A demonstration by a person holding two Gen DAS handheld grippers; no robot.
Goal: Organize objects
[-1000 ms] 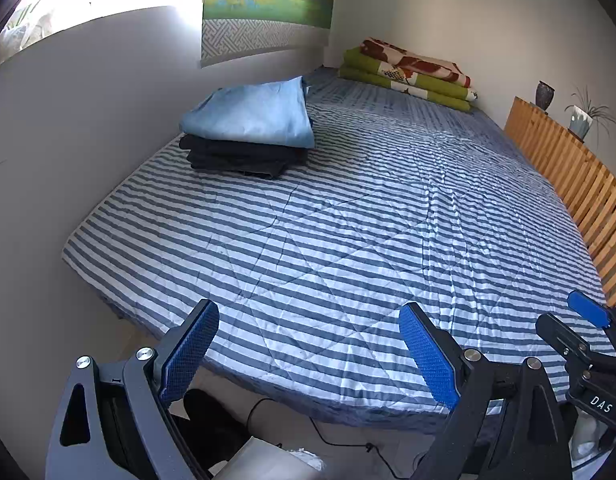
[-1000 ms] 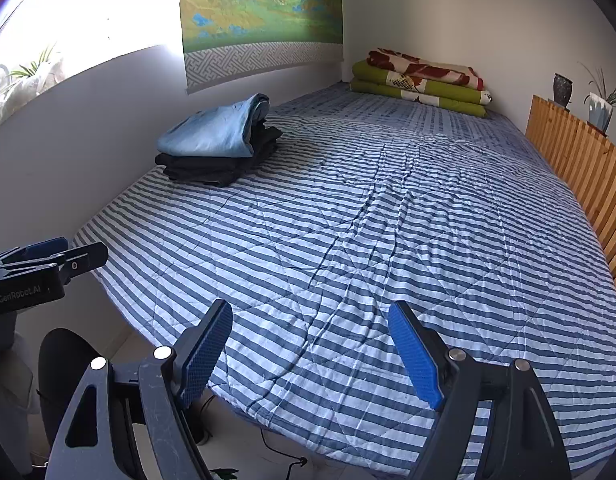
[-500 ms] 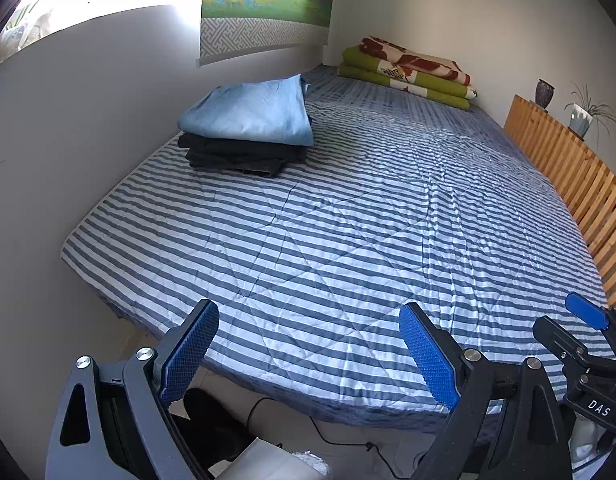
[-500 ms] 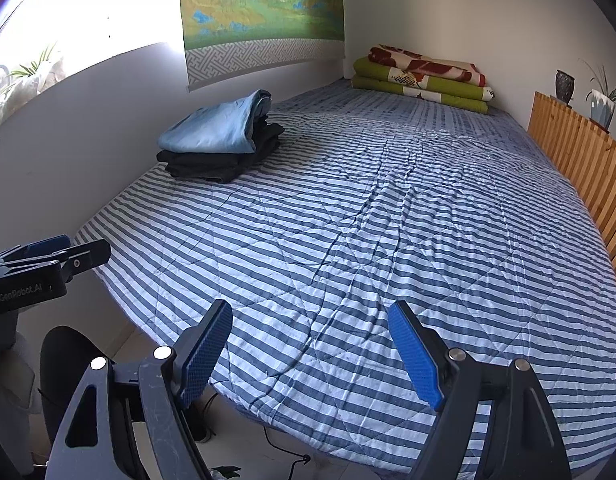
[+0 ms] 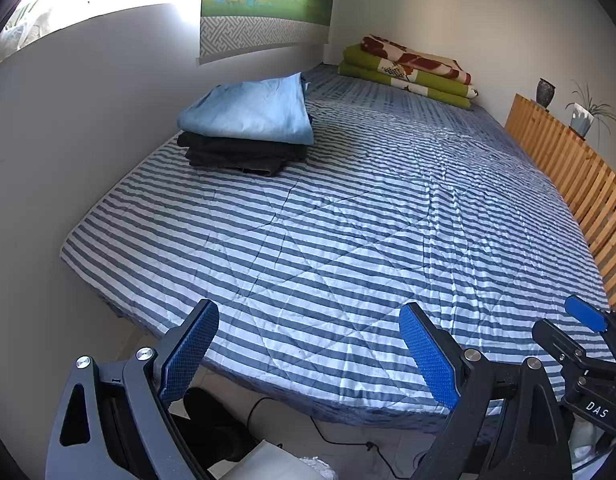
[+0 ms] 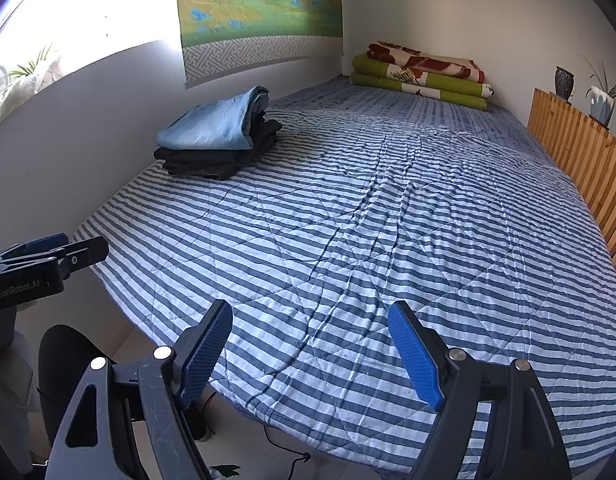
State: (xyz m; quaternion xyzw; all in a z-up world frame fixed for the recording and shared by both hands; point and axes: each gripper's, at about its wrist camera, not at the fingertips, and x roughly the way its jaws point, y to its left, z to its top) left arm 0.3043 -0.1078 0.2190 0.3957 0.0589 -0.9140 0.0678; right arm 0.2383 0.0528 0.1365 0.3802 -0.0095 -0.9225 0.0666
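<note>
A folded light blue garment (image 5: 251, 112) lies on a stack of folded black clothes (image 5: 239, 154) at the far left of the striped bed (image 5: 348, 240). The stack also shows in the right wrist view: the blue garment (image 6: 211, 126) lies on the black clothes (image 6: 215, 160). My left gripper (image 5: 308, 344) is open and empty over the bed's near edge. My right gripper (image 6: 312, 344) is open and empty over the same edge. Both are far from the stack.
Folded green and red blankets (image 5: 408, 72) lie at the far end of the bed. A wooden slatted rail (image 5: 568, 176) with a vase (image 5: 545, 92) and a potted plant (image 5: 584, 116) runs along the right. A white wall (image 5: 67, 140) borders the left. A cable (image 5: 348, 440) lies on the floor.
Both grippers have drifted slightly forward and tilted, so the bed appears a little lower in view. Nothing was grasped or moved.
</note>
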